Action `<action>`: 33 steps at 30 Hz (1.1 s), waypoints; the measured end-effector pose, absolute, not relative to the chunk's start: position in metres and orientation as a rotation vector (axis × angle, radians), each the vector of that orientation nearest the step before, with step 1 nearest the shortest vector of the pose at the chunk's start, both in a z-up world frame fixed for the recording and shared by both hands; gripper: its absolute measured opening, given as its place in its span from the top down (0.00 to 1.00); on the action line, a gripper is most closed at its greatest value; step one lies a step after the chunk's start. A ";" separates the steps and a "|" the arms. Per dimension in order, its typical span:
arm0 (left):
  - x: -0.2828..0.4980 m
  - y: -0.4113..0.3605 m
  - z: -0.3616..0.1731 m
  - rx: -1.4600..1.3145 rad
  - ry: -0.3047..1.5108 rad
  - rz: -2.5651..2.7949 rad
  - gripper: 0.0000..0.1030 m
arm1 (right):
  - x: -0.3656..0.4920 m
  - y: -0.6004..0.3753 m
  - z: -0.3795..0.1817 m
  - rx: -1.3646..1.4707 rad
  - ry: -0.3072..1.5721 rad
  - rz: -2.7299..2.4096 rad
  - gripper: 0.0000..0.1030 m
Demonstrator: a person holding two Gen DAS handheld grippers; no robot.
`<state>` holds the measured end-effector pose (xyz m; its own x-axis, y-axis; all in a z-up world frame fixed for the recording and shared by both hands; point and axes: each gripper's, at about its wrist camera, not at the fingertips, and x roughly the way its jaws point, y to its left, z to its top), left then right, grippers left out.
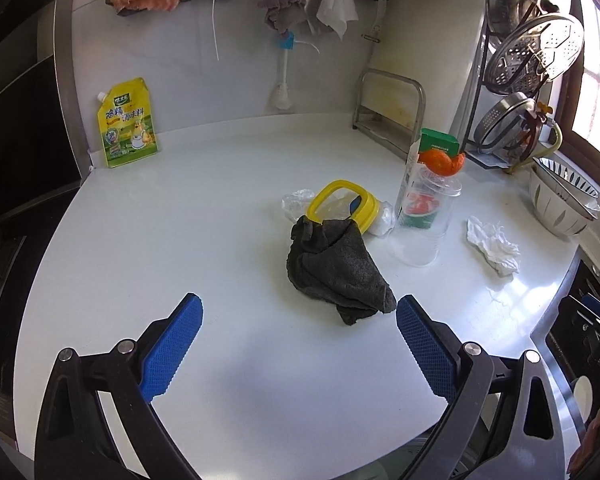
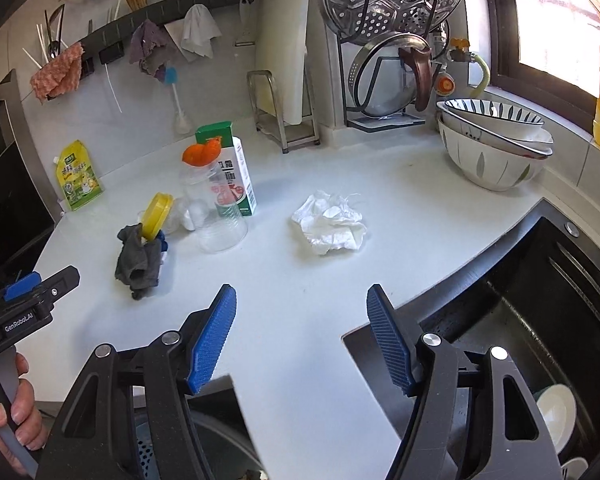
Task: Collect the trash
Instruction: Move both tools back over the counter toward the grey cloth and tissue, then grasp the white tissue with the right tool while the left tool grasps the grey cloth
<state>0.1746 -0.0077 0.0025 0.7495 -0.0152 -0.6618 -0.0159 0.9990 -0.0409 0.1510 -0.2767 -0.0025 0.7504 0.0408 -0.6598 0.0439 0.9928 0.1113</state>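
From the left wrist, the left tool (image 1: 299,314) gapes wide and empty above the white surface (image 1: 159,240). A crumpled white tissue (image 1: 492,249) lies far ahead to its right, past a dark rag (image 1: 336,268) (right fingertip just beside it).

From the right wrist, the right tool (image 2: 302,300) stands open, empty. The tissue sits straight ahead on bare surface; the sink (image 2: 540,300) edge runs right.

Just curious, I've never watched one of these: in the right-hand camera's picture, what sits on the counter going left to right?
Yellow seasoning pouch → dark grey rag → clear plastic bottle with orange cap → crumpled white tissue → stacked bowls.
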 end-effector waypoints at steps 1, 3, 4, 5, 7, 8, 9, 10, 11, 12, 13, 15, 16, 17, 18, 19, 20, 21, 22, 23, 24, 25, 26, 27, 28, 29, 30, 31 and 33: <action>0.179 -0.008 0.000 -0.048 0.729 0.002 0.07 | 0.160 -0.280 -0.005 0.122 0.730 -0.003 0.37; 0.186 -0.009 -0.004 -0.049 0.737 0.013 0.07 | 0.177 -0.285 -0.009 0.124 0.739 -0.005 0.37; 0.189 -0.009 -0.006 -0.050 0.740 0.018 0.07 | 0.185 -0.288 -0.011 0.125 0.743 -0.006 0.37; 0.191 -0.009 -0.008 -0.053 0.741 0.022 0.07 | 0.193 -0.290 -0.014 0.127 0.749 -0.007 0.37; 0.195 -0.009 -0.011 -0.057 0.743 0.032 0.07 | 0.209 -0.295 -0.018 0.134 0.758 -0.004 0.37; 0.197 -0.008 -0.012 -0.058 0.745 0.036 0.07 | 0.216 -0.298 -0.020 0.137 0.763 -0.005 0.37; 0.199 -0.008 -0.014 -0.059 0.748 0.039 0.07 | 0.224 -0.300 -0.022 0.141 0.769 -0.006 0.37; 0.201 -0.008 -0.015 -0.061 0.752 0.042 0.07 | 0.230 -0.301 -0.023 0.145 0.774 -0.007 0.37; 0.203 -0.007 -0.016 -0.066 0.755 0.045 0.07 | 0.236 -0.302 -0.026 0.147 0.781 -0.006 0.37; 0.205 -0.006 -0.017 -0.072 0.758 0.048 0.07 | 0.243 -0.303 -0.028 0.149 0.790 -0.002 0.37; 0.206 -0.006 -0.018 -0.079 0.762 0.053 0.07 | 0.250 -0.302 -0.030 0.147 0.801 0.001 0.37; 0.209 -0.005 -0.021 -0.090 0.767 0.058 0.07 | 0.263 -0.300 -0.034 0.138 0.818 0.003 0.37; 0.210 -0.004 -0.021 -0.092 0.769 0.062 0.07 | 0.269 -0.299 -0.036 0.132 0.827 0.004 0.37; 0.211 -0.004 -0.022 -0.093 0.771 0.067 0.07 | 0.274 -0.298 -0.039 0.125 0.837 0.003 0.37; 0.212 -0.005 -0.023 -0.095 0.772 0.069 0.07 | 0.279 -0.297 -0.042 0.118 0.848 -0.001 0.37; 0.212 -0.005 -0.023 -0.095 0.774 0.069 0.07 | 0.284 -0.296 -0.045 0.113 0.860 -0.005 0.37; 0.213 -0.006 -0.023 -0.095 0.775 0.070 0.07 | 0.289 -0.297 -0.048 0.111 0.871 -0.008 0.37; 0.213 -0.007 -0.023 -0.095 0.776 0.070 0.07 | 0.292 -0.297 -0.050 0.111 0.882 -0.006 0.37; 0.213 -0.008 -0.022 -0.093 0.775 0.069 0.07 | 0.295 -0.297 -0.052 0.112 0.891 -0.004 0.37; 0.212 -0.009 -0.022 -0.089 0.772 0.071 0.07 | 0.296 -0.296 -0.053 0.111 0.896 -0.003 0.37; 0.212 -0.010 -0.022 -0.083 0.770 0.073 0.07 | 0.297 -0.297 -0.053 0.108 0.895 -0.004 0.37; 0.212 -0.011 -0.022 -0.078 0.769 0.076 0.07 | 0.298 -0.297 -0.054 0.105 0.895 -0.005 0.41; 0.212 -0.011 -0.022 -0.076 0.769 0.077 0.07 | 0.299 -0.297 -0.054 0.103 0.897 -0.004 0.48; 0.212 -0.011 -0.022 -0.076 0.770 0.078 0.07 | 0.299 -0.297 -0.055 0.103 0.900 -0.002 0.53; 0.212 -0.011 -0.022 -0.078 0.770 0.079 0.07 | 0.299 -0.297 -0.055 0.106 0.902 0.002 0.60; 0.212 -0.011 -0.022 -0.081 0.771 0.078 0.07 | 0.299 -0.297 -0.056 0.109 0.904 0.006 0.67; 0.211 -0.011 -0.021 -0.083 0.771 0.077 0.07 | 0.299 -0.296 -0.056 0.110 0.905 0.014 0.72; 0.210 -0.011 -0.021 -0.082 0.771 0.076 0.07 | 0.298 -0.296 -0.056 0.111 0.905 0.021 0.81; 0.208 -0.013 -0.021 -0.075 0.770 0.074 0.07 | 0.294 -0.296 -0.054 0.118 0.889 0.029 0.86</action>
<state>0.2082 -0.0128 -0.0209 0.7153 0.0394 -0.6978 -0.0942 0.9947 -0.0405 0.2938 -0.2957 -0.0544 0.6299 0.0742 -0.7731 0.0242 0.9931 0.1150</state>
